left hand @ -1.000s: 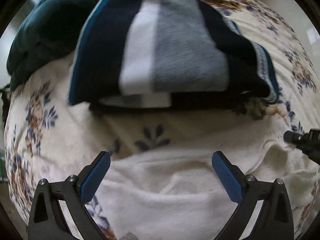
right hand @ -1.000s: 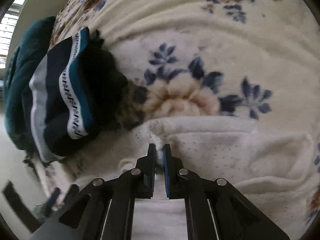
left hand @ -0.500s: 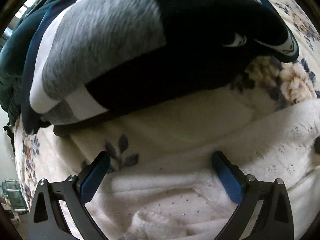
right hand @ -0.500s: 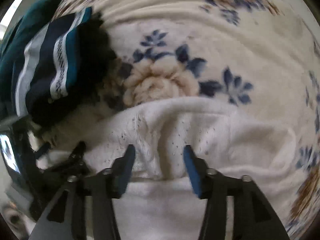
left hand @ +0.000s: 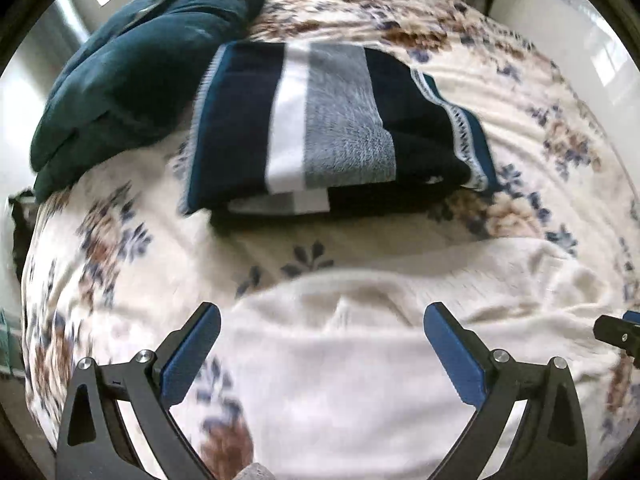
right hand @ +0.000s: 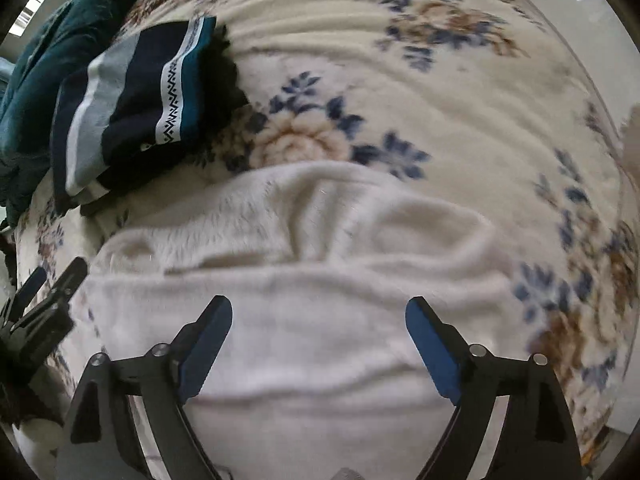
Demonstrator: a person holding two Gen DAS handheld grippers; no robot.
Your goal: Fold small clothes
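Your left gripper (left hand: 322, 332) and right gripper (right hand: 319, 326) hover with jaws spread, gripping nothing. The white knit (right hand: 320, 248) lies bunched, awaiting smoothing.

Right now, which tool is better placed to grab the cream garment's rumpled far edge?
Probably the right tool: open, with the cream garment and its rumpled fold directly ahead. The left tool faces flatter fabric.

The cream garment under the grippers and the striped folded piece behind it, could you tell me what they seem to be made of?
The cream garment looks like a soft, fuzzy knit, matte, with a raised nap and soft rounded folds; possibly fleece. The striped folded piece looks like thick brushed knit or fleece: its grey band shows a fuzzy, heathered pile. Blur leaves both uncertain.
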